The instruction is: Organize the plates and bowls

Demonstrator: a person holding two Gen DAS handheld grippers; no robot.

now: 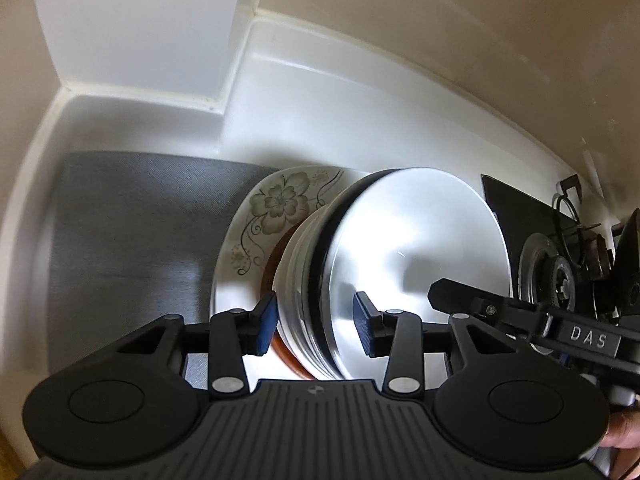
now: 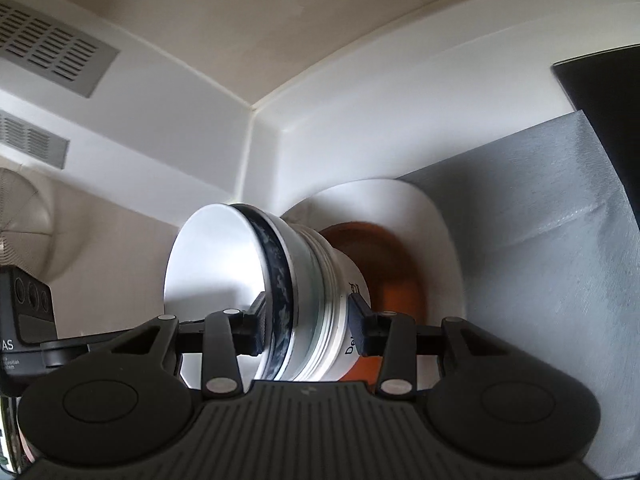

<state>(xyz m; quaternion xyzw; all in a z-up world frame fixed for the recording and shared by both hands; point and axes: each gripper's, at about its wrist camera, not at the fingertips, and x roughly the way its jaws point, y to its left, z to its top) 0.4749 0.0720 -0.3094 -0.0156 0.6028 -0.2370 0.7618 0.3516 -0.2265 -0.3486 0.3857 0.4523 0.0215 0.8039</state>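
A stack of bowls point(image 1: 360, 280) sits nested on a small plate point(image 2: 384, 280), which lies on a larger plate point(image 1: 256, 232). The plates rest on a mat point(image 1: 132, 240) covering the surface point(image 1: 320, 120); a stove point(image 1: 560, 256) stands beside it.

White plate point(image 1: 240, 240) — beige flowers; grey mat point(image 1: 132, 240); brown dish point(image 2: 384, 264).

One floral plate point(image 1: 256, 232), one brown dish point(image 2: 384, 272), several stacked bowls point(image 1: 360, 280).

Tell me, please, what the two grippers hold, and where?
Both the left gripper and right gripper straddle the rim of the bowl stack; firm contact cannot be told.
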